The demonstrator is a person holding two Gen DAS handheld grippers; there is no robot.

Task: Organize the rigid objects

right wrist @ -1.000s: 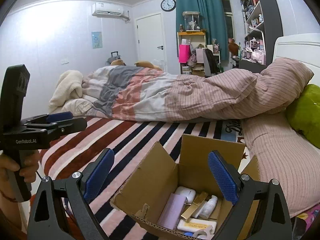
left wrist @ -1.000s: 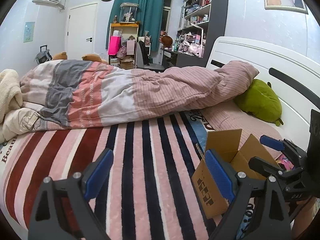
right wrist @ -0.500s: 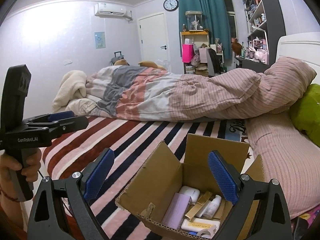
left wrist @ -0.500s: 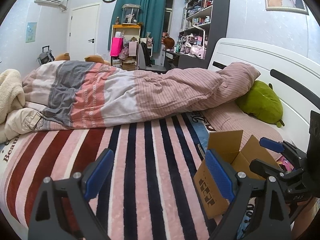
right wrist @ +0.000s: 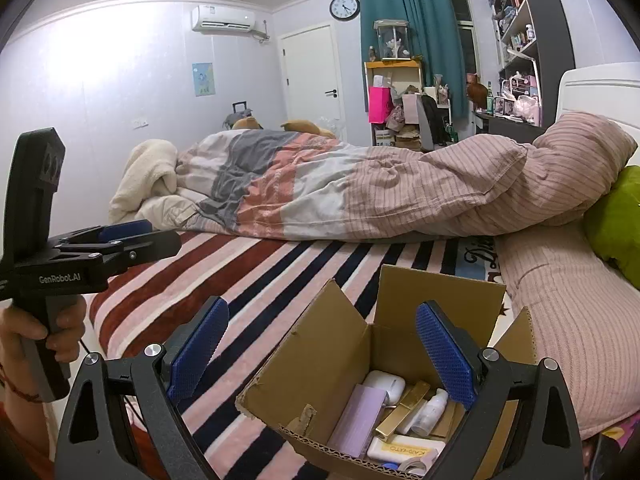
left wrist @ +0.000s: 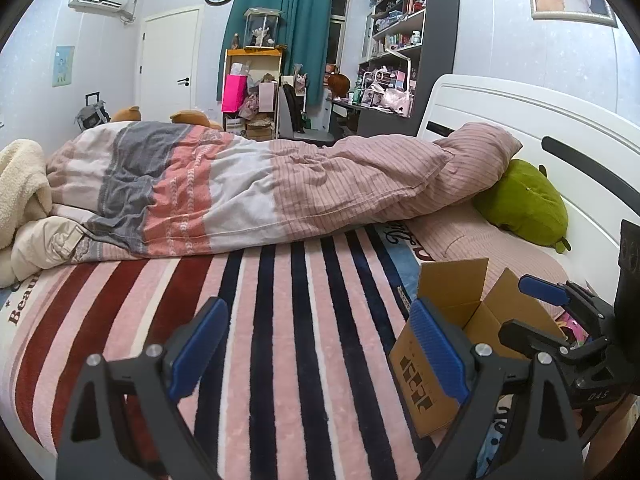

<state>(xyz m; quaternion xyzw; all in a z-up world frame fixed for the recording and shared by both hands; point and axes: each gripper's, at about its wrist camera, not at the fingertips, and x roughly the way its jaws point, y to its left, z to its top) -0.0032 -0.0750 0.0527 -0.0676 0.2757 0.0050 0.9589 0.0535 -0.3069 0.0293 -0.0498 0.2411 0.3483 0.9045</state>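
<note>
An open cardboard box (right wrist: 332,344) (left wrist: 424,372) stands on the striped blanket (left wrist: 280,320). Inside lie a white case (right wrist: 384,382), a lilac box (right wrist: 358,416), a gold bar (right wrist: 404,408), a small white bottle (right wrist: 430,408) and a cream tube (right wrist: 404,450). My right gripper (right wrist: 322,312) (left wrist: 524,308) hovers open above the box with nothing between its blue pads. My left gripper (left wrist: 316,312) (right wrist: 152,236) is open over bare blanket, to the left of the box, and holds nothing.
A rumpled pink and grey quilt (left wrist: 280,184) lies across the bed behind the box. A green plush cushion (left wrist: 524,204) rests against the white headboard (left wrist: 520,120). A cream fleece (right wrist: 148,176) is heaped at the far left. A hand (right wrist: 24,332) grips the left gripper's handle.
Both views have only drifted a little. The grippers stay open and the box and its contents have not moved.
</note>
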